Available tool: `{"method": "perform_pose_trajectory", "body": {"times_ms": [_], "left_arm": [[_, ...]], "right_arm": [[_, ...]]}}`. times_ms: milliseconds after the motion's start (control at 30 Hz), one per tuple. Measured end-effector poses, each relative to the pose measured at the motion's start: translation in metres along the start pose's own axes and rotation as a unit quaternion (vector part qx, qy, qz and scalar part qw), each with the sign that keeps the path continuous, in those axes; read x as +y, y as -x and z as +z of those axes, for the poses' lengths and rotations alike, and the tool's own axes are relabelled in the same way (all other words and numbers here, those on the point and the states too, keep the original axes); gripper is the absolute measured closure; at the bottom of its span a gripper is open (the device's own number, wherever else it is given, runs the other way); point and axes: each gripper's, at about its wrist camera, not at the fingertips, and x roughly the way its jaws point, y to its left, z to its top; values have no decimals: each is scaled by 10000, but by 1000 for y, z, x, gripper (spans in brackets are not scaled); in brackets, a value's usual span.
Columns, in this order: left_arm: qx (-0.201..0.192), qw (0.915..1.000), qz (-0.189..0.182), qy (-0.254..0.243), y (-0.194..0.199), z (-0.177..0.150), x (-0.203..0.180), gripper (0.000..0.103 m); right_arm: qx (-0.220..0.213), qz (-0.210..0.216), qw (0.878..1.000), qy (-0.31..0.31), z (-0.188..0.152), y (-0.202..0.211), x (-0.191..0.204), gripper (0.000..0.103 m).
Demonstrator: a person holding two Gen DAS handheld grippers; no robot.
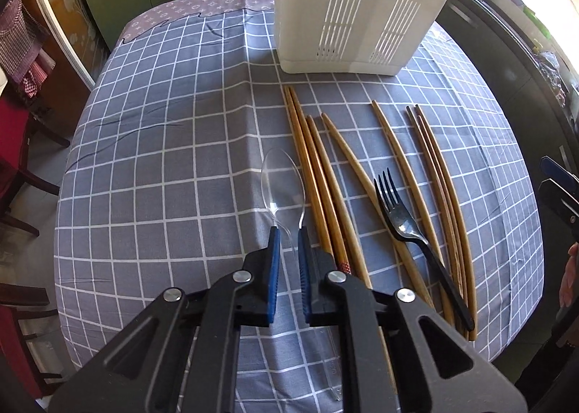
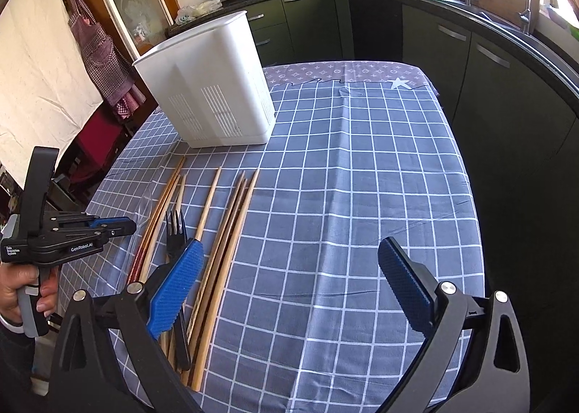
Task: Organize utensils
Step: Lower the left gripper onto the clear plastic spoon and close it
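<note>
Clear plastic spoon (image 1: 283,181) sits in the left hand-held gripper (image 1: 288,232): jaws narrowed on its neck, bowl pointing far, handle running back under the gripper body toward the near edge. Whether the spoon is lifted or resting on the checked cloth cannot be told from either view.

Right hand-held gripper (image 2: 289,257) hangs wide and holds nothing, over bare cloth to the right of the utensil row.

White slotted holder (image 1: 362,7) stands upright at the far side of the surface (image 1: 152,159). From the spoon it lies far and slightly right; the spoon's long axis runs near-to-far, roughly toward it.

Wooden chopsticks (image 1: 318,174) lie just right of the spoon, parallel to it, more of them further right. Black fork (image 1: 401,217) rests among them, tines pointing far.

Judgement: the next move likely carries the spoon far and right, then tips it upright over the holder's open top. The left gripper already has the spoon; the right one is nearer the fork and the right-hand chopsticks.
</note>
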Motion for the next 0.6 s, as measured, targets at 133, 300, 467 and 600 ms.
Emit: {"method": "perform_pose_trajectory", "body": {"times_ms": [133,300,467,600], "left_arm": [[89,9998,-167,71,-2,1,-3,93],[146,9999,-49,8,-5,-1,-6,91],[168,9998,76,-88,-12,-1,-10,91],[142,9997,106,-185,-13,-1,-13,92]], "right_arm": [[60,-1,9999,82,-2,-4,5,7],[142,-29,9998,156,-4,-7,9,7],[274,-90,9989,357,0,-9,18,7],[682,215,9961,517,9,-18,31,5]]}}
